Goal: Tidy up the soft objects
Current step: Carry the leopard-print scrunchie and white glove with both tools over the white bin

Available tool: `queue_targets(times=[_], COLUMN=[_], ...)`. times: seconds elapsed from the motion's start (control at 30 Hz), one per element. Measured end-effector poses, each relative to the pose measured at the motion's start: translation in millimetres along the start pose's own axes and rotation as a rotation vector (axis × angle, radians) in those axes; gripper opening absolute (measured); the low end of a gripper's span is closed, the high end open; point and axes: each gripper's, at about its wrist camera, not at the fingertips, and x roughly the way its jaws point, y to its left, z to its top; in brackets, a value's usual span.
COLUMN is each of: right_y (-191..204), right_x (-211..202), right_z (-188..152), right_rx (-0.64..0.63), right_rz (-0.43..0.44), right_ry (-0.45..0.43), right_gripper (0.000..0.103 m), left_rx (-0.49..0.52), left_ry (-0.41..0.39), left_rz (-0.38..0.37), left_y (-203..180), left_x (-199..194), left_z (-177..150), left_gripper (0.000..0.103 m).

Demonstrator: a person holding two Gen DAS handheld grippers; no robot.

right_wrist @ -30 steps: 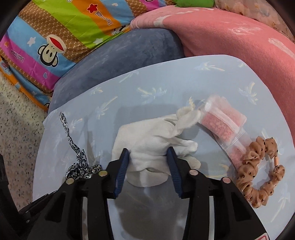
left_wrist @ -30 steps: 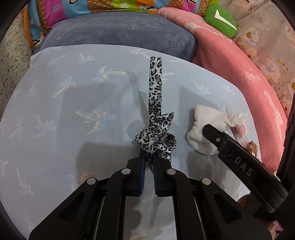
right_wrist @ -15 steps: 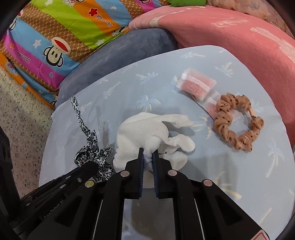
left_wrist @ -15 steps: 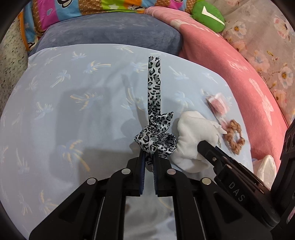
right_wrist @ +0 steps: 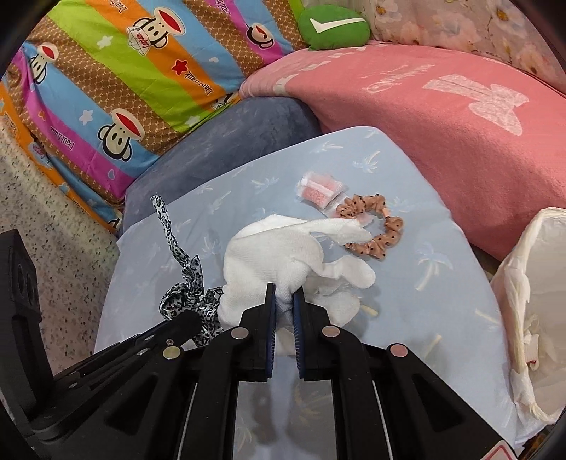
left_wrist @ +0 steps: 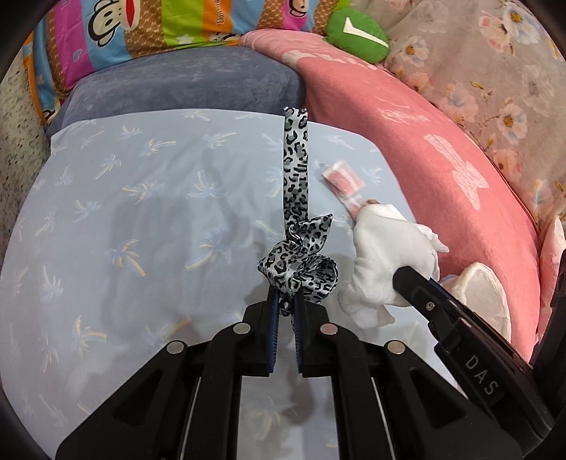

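While both tools grip soft items above the blue palm-print sheet, I carry them off.
Left tool pinches the leopard ribbon; right tool, jaws just closed, clamps the white glove. Shallow bites may slip, or the dangling ribbon tail may snag. Beyond, the scrunchie waits.

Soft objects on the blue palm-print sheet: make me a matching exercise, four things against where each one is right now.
Things:
1. leopard-print ribbon
2. white glove
3. tan dotted scrunchie
4. green cushion

Places:
A. lying loose on the sheet beside a small clear packet
B. pinched in the right tool
C. at the back, above the pink blanket
D. pinched in the left tool

Pairs: 1-D, 2-B, 3-A, 4-C
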Motion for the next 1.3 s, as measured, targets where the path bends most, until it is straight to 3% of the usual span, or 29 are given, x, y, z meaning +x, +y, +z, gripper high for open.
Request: queue_targets(times=[0.53,1.3], right_y=[-43.3,-141.6], right_x=[-85.1,-143.1], right_z=[-16.0,-30.8], right_rx=[0.042,0.18], right_rz=[-0.003,-0.082], right_ry=[-0.123,-0.21], right_gripper=[0.009,0.01], left_rx=[0.147,0.321], left_ry=[-0.05,-0.039], left_rz=[-0.034,-0.077], left_y=[-64.8,-153.5], left_x=[-31.1,-23.8], left_z=[-24.4,-43.7], left_gripper=[0.008,0.008])
